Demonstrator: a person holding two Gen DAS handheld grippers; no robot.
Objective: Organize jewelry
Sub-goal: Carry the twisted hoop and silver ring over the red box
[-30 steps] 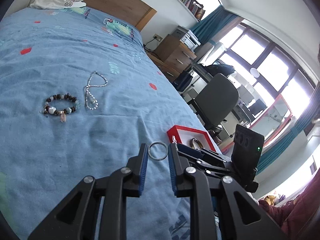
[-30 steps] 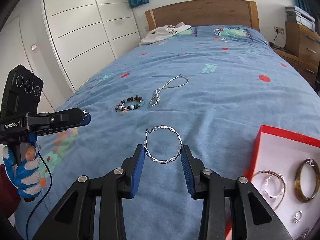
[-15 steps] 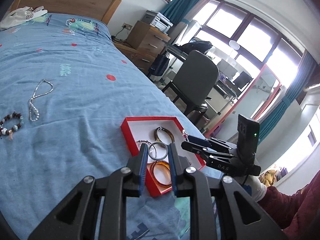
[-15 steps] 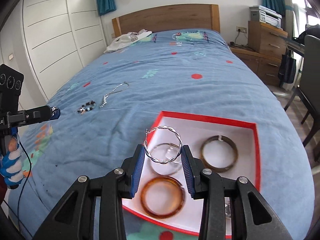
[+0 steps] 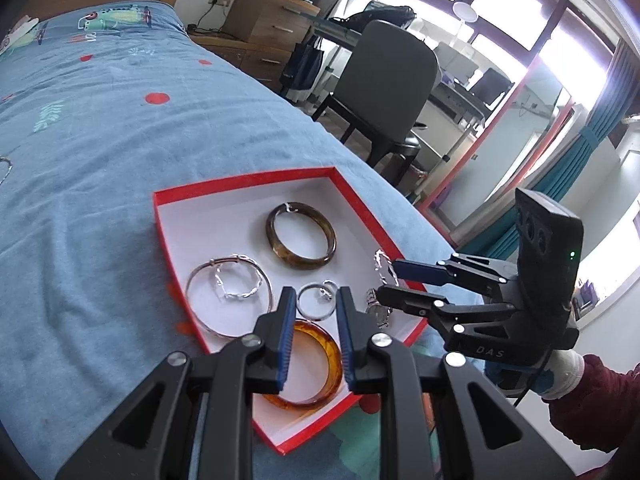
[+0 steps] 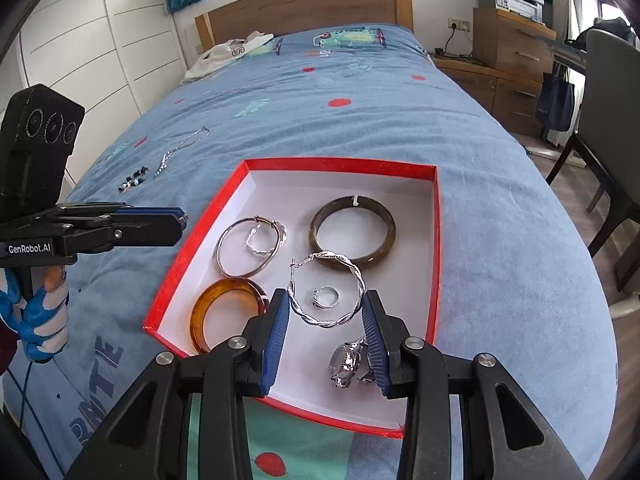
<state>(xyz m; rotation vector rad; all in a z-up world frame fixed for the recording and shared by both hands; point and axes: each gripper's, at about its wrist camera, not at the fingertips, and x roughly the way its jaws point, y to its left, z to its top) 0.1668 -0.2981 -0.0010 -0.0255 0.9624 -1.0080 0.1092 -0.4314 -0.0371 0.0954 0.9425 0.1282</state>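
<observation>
My right claw (image 6: pixel 326 308) grips a twisted silver hoop (image 6: pixel 327 290) above the red box (image 6: pixel 340 165) on the bed. My left claw (image 5: pixel 316 304) pinches a small silver ring (image 5: pixel 316 301). Only the right view shows the beaded bracelet (image 6: pixel 134 178) far left

White letters "DAS" stand on the black body of the right gripper (image 5: pixel 387 283), seen from the left wrist. "GenRobot.AI" is printed in white on the side of the left gripper (image 6: pixel 182 220). On the bedspread (image 6: pixel 400 120), large dark letters read partly "ITE"; the rest is cut off.
</observation>
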